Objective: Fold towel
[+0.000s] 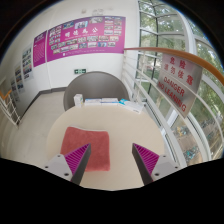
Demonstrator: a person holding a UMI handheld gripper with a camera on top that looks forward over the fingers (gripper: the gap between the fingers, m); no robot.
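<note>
A pink towel (88,145) lies flat on a pale tabletop (125,135), a roughly square patch. My gripper (112,158) hovers above the table's near part with its fingers spread wide and nothing between them. The left finger (78,158) overlaps the towel's near left part; the right finger (148,158) stands over bare table to the right of the towel. The towel's near edge lies between the fingers, toward the left one.
Beyond the table a white cabinet or counter (95,98) stands by a wall with magenta posters (80,42). Large windows (185,80) with an orange rail run along the right side.
</note>
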